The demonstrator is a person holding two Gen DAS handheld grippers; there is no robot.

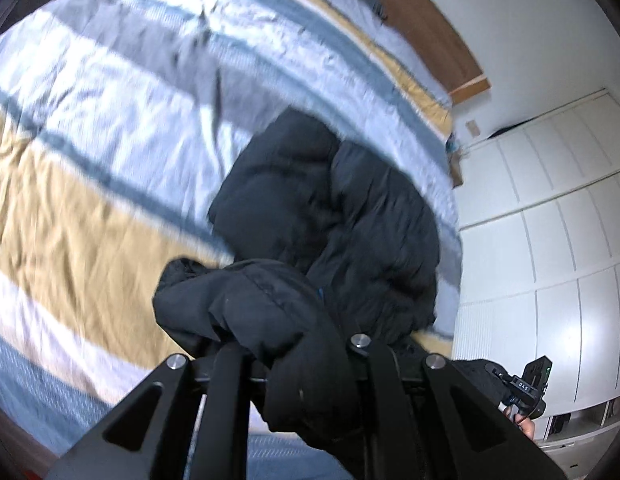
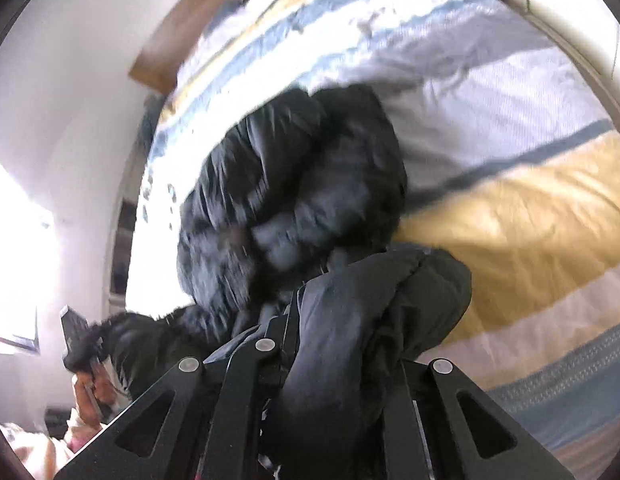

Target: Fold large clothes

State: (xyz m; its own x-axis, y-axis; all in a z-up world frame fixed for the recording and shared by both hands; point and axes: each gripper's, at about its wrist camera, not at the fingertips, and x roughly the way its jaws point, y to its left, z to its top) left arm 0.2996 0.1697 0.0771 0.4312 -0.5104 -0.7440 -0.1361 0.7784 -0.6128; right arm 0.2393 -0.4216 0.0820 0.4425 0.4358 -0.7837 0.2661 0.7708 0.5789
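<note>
A black puffer jacket [image 1: 330, 208] hangs bunched over the striped bed. My left gripper [image 1: 297, 356] is shut on a fold of the jacket, which bulges over and hides the fingertips. My right gripper [image 2: 334, 352] is shut on another fold of the same jacket [image 2: 293, 184], fabric covering its fingers too. The right gripper's body also shows at the lower right of the left wrist view [image 1: 526, 388], and the left gripper at the lower left of the right wrist view [image 2: 79, 340]. Both views are motion-blurred.
The bed's duvet [image 1: 109, 128] has white, blue, grey and mustard stripes, also seen in the right wrist view [image 2: 510, 208]. A wooden headboard [image 1: 430, 28] stands at the far end. White wardrobe doors [image 1: 550, 220] lie right of the bed. A bright window [image 2: 17, 248] is at the left.
</note>
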